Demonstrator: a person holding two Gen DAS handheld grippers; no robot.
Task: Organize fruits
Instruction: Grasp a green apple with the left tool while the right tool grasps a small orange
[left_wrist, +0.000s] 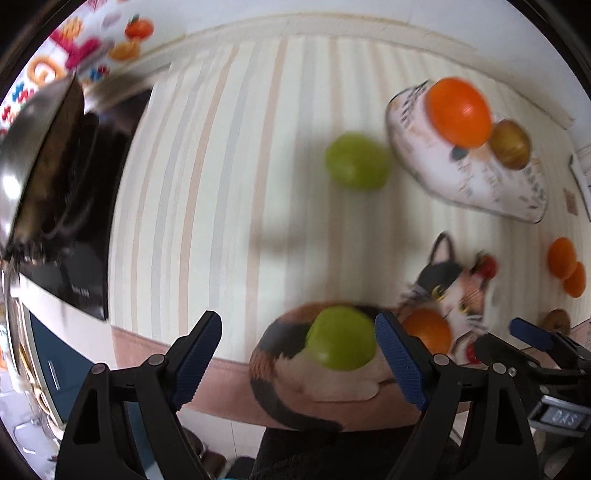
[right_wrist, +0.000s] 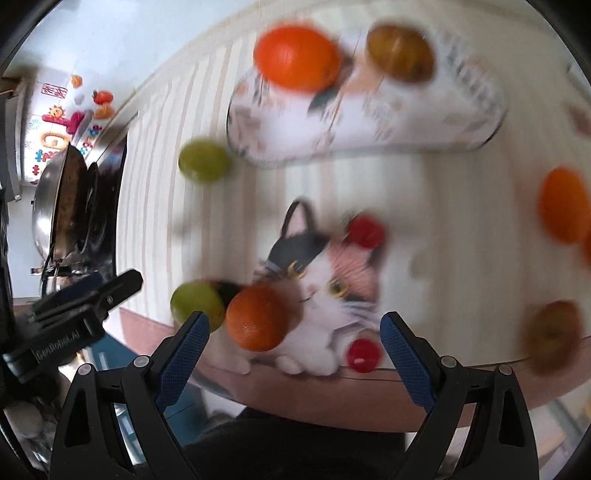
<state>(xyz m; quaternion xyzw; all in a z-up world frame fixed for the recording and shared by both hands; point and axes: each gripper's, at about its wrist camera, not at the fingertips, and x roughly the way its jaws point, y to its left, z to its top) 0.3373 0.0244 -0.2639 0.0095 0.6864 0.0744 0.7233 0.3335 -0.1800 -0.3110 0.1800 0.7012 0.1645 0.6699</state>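
Note:
A cat-shaped plate (left_wrist: 332, 387) lies at the near table edge with a green fruit (left_wrist: 341, 338), an orange (left_wrist: 428, 330) and two small red fruits on it. It also shows in the right wrist view (right_wrist: 343, 295). A white patterned plate (left_wrist: 480, 181) farther back holds a large orange (left_wrist: 460, 110) and a brown fruit (left_wrist: 511, 144). Another green fruit (left_wrist: 356, 160) lies loose on the striped cloth. My left gripper (left_wrist: 299, 362) is open, its fingers either side of the near green fruit. My right gripper (right_wrist: 291, 352) is open and empty above the cat plate's front.
Two oranges (left_wrist: 565, 266) and a brown fruit (left_wrist: 556, 321) lie loose at the right. A steel wok (left_wrist: 33, 147) sits on a black stove at the left. The table's front edge (left_wrist: 229, 384) runs under both grippers. The frames are motion-blurred.

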